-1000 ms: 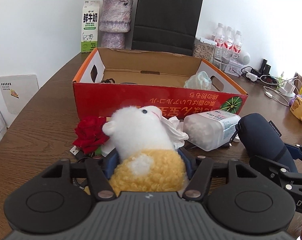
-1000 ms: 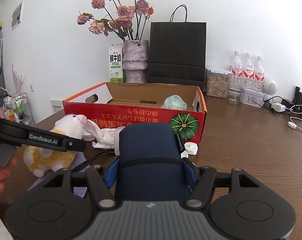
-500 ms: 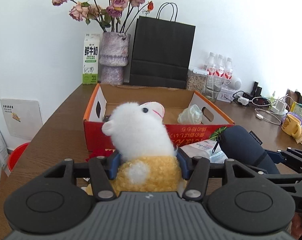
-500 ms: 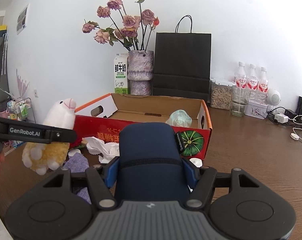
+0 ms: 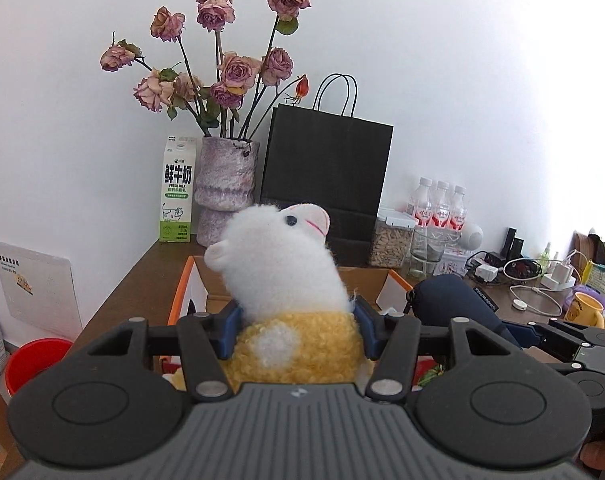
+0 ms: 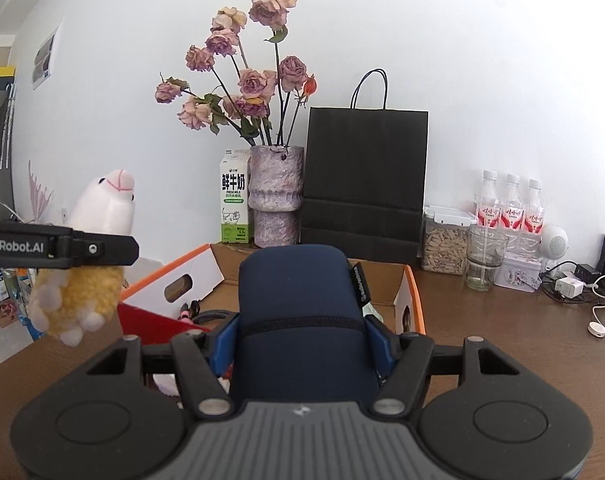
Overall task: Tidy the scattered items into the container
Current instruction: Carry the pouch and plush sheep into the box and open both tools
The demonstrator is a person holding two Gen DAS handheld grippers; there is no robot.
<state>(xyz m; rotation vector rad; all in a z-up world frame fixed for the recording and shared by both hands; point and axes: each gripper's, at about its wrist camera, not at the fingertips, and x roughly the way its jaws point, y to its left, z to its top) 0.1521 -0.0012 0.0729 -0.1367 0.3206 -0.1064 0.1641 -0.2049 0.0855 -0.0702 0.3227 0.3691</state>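
Left wrist view: the plush lamb stands roughly upright, its long axis running from the yellow woolly body at the bottom to the white head at the top, and the snout points up and to the right. The left gripper pinches the yellow body between its blue pads, which press into the wool on both sides; its jaws have just been closing a little on the toy. The lamb is held in the air in front of the cardboard box, of which an orange edge and white flaps show behind it. To the right the navy pouch juts in, lying almost level with its rounded end toward the box, in the right gripper.

Right wrist view: the navy pouch runs straight away from the camera, its rounded end forward over the near wall of the box. The right gripper clamps it at the middle, blue pads tight on both flanks. At the left the lamb hangs from the left gripper's finger, head up, feet dangling clear of the table.

The brown wooden table stands against a white wall. Behind the box are a milk carton, a vase of dried roses and a black paper bag; further right are water bottles, a glass and cables.
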